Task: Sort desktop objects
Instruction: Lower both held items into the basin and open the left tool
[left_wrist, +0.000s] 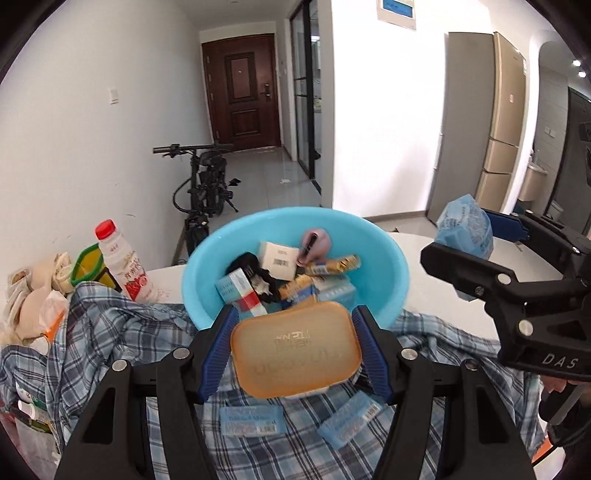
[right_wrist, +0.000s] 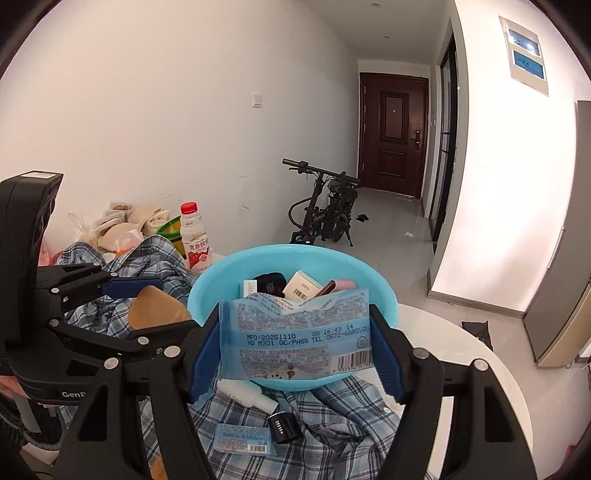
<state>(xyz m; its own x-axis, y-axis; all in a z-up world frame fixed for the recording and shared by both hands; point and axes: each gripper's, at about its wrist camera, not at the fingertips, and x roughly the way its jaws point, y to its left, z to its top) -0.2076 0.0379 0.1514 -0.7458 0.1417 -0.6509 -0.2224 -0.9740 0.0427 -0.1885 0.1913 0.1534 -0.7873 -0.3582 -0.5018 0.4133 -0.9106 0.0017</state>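
Note:
A light blue basin (left_wrist: 384, 258) holds several small boxes, snack bars and a black pouch; it also shows in the right wrist view (right_wrist: 221, 280). My left gripper (left_wrist: 295, 350) is shut on an orange-lidded box (left_wrist: 295, 347), held just in front of the basin's near rim. My right gripper (right_wrist: 295, 339) is shut on a blue tissue pack (right_wrist: 295, 332), held above the basin's near rim. That pack (left_wrist: 465, 225) and the right gripper show at the right in the left wrist view. The left gripper (right_wrist: 122, 295) and its box (right_wrist: 155, 310) show at the left in the right wrist view.
A blue plaid shirt (left_wrist: 110, 332) covers the white table (right_wrist: 480, 369), with blue tissue packs (left_wrist: 253, 421), a black box (right_wrist: 282, 426) and a white tube (right_wrist: 247, 393) on it. A red-capped drink bottle (left_wrist: 123, 266), a green-rimmed container (left_wrist: 86, 266) and bagged food (left_wrist: 33, 295) stand at left.

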